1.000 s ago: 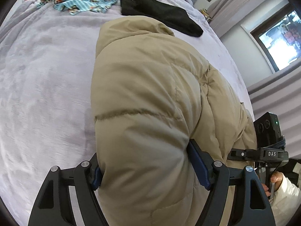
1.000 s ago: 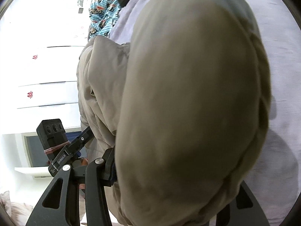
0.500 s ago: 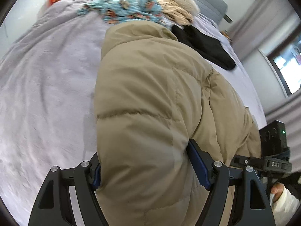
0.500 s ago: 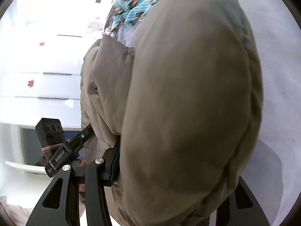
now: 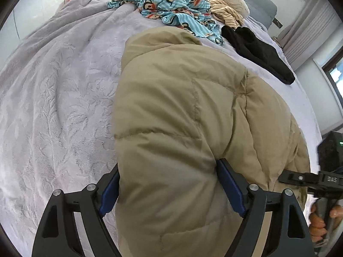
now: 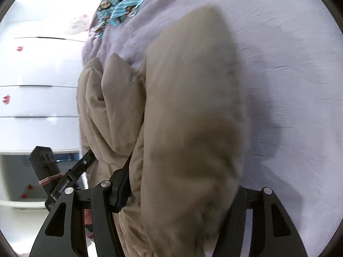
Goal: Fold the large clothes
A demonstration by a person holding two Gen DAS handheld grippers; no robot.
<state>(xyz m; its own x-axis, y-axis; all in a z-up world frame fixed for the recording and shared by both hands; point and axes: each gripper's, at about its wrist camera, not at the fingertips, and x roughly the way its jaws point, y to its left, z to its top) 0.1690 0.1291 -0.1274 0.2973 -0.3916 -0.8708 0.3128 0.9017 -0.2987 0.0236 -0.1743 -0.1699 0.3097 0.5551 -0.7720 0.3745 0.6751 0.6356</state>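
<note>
tan puffer jacket [image 5: 182,117] between opening left gripper [image 5: 169,190]

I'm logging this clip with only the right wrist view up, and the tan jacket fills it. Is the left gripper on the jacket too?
Observer: Yes. The left gripper has the tan jacket between its blue-padded fingers, which are opening now.
Operator: Any other clothes beyond it?
Observer: A black garment lies farther back, apart from the jacket.
Operator: Anything else?
Observer: A cream striped garment lies at the far end, touching the blue monkey-print cloth.
</note>
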